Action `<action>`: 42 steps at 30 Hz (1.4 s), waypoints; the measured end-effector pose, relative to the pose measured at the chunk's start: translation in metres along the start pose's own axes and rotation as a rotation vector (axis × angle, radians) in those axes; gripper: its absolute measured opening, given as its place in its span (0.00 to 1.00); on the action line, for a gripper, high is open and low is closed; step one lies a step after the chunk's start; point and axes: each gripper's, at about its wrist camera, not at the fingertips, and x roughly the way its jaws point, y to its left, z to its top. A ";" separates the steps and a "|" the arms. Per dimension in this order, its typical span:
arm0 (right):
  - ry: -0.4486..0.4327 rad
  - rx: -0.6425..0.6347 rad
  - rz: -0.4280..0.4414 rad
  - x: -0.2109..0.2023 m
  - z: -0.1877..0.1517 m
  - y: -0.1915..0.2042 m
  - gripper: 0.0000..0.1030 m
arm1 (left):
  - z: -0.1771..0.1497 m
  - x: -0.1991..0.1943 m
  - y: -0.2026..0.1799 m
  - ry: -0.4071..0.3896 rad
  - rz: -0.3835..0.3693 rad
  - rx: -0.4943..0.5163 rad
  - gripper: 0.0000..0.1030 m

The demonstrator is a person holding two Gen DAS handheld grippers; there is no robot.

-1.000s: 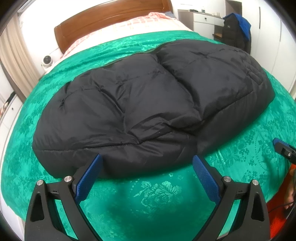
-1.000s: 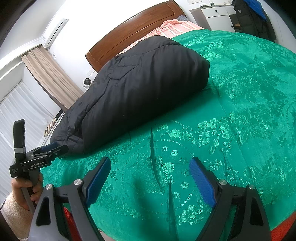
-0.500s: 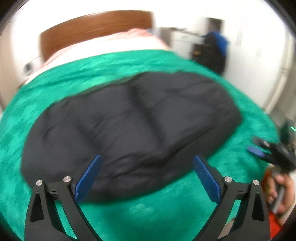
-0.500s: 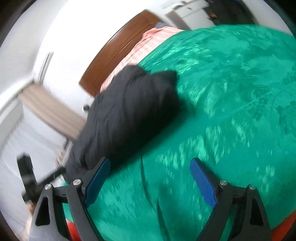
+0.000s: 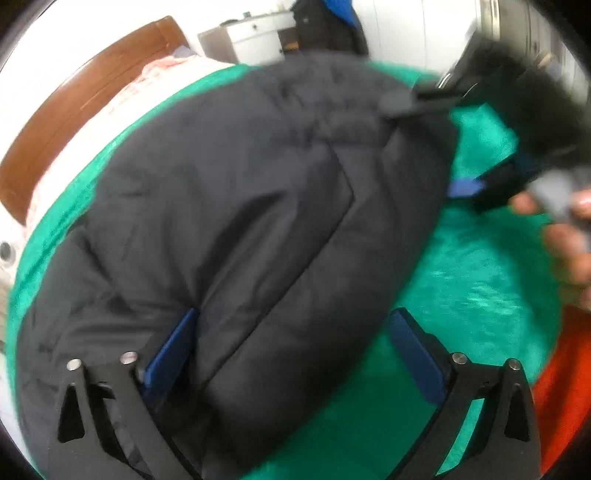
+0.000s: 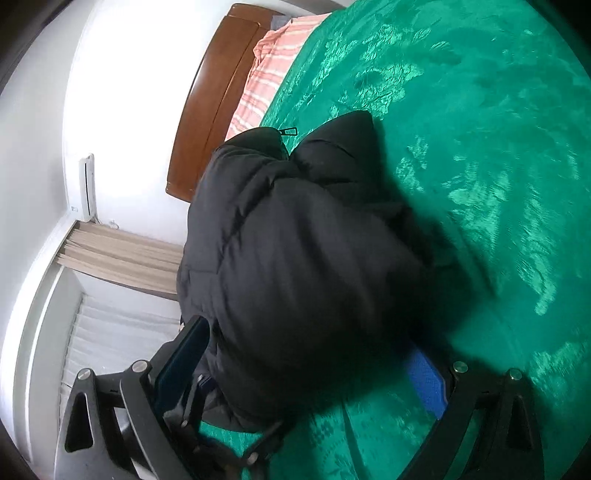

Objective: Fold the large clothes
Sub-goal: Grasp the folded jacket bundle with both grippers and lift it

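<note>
black quilted jacket (image 5: 258,206) on a green floral-patterned bedspread (image 6: 480,147); pink striped sheet (image 6: 266,74); brown headboard (image 6: 210,96); blue pads (image 5: 170,354).

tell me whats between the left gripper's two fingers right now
The near edge of the folded black jacket fills the gap of the left gripper, with green bedspread by its right finger; left wrist view.

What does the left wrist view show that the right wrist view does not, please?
Only the left wrist view shows the white dresser, the person's hand holding the right tongs at the jacket's far end, and a red surface. Only the right wrist view shows the curtain, the air conditioner and the zipper pull. Both show the black puffer jacket, green bedspread and wooden headboard.
</note>
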 end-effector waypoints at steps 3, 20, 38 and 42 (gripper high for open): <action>-0.006 0.027 0.000 0.004 0.003 0.001 0.95 | -0.012 -0.041 0.037 -0.051 -0.037 -0.140 0.99; -0.095 -1.012 -0.298 0.032 -0.112 0.284 0.38 | -0.112 -0.073 0.178 -0.100 -0.095 -0.603 0.98; 0.027 -1.828 -0.448 0.205 -0.372 0.324 0.39 | -0.246 -0.228 0.322 -0.279 -0.186 -0.973 0.98; 0.020 -1.840 -0.441 0.201 -0.366 0.316 0.40 | -0.210 -0.225 0.345 -0.342 -0.261 -0.943 0.98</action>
